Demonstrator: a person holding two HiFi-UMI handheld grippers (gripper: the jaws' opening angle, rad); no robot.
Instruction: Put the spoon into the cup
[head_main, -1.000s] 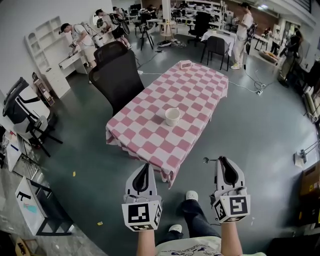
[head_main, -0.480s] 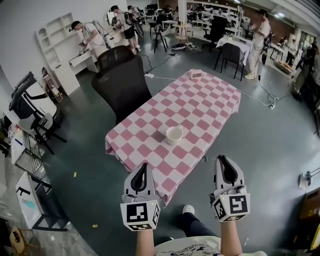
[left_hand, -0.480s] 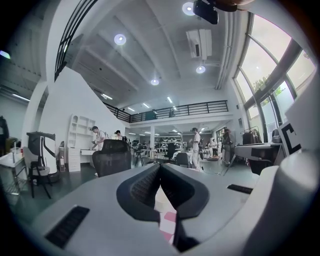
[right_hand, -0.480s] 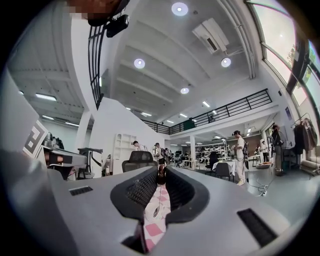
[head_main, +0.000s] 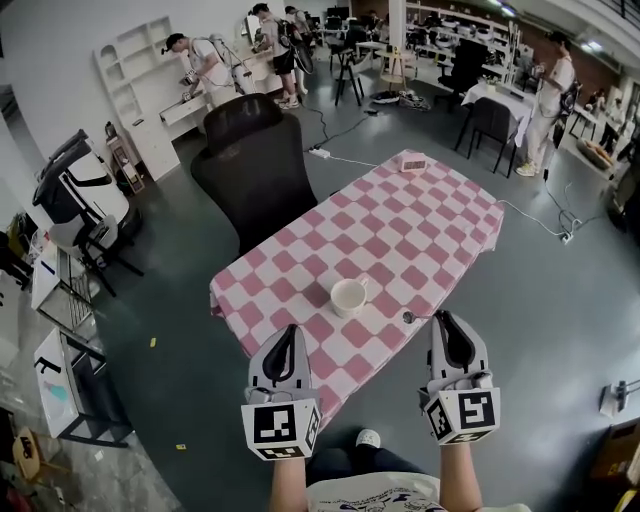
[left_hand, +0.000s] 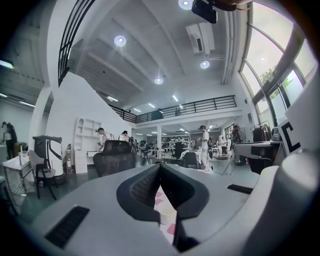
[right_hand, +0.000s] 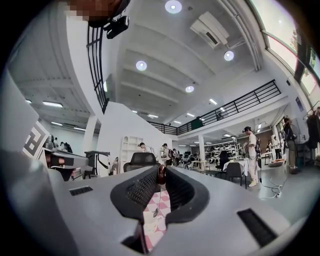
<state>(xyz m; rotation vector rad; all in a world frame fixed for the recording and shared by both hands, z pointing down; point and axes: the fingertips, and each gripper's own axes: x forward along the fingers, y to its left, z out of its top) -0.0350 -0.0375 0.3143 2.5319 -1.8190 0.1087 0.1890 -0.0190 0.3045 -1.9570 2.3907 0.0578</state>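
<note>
A white cup (head_main: 349, 297) stands near the front end of the table with the pink-and-white checked cloth (head_main: 400, 230). My right gripper (head_main: 443, 318) hovers at the table's front right edge, shut on a thin metal spoon (head_main: 418, 318) that sticks out leftward toward the cup. In the right gripper view the spoon (right_hand: 160, 176) is pinched at the jaw tips of the right gripper (right_hand: 161, 172). My left gripper (head_main: 289, 332) is over the front left corner with its jaws closed and nothing in them. The cup (left_hand: 167, 216) shows low between the jaws of the left gripper (left_hand: 160, 167).
A black office chair (head_main: 255, 160) stands at the table's left side. A small pink box (head_main: 412, 162) lies at the far end. Carts and racks (head_main: 70, 290) line the left wall. Several people work in the background. My shoe (head_main: 367, 438) is by the table's front corner.
The table and cup have come closer and lower in the head view as I walked up to them. Both grippers now reach over the table's front edge, the spoon still held.
</note>
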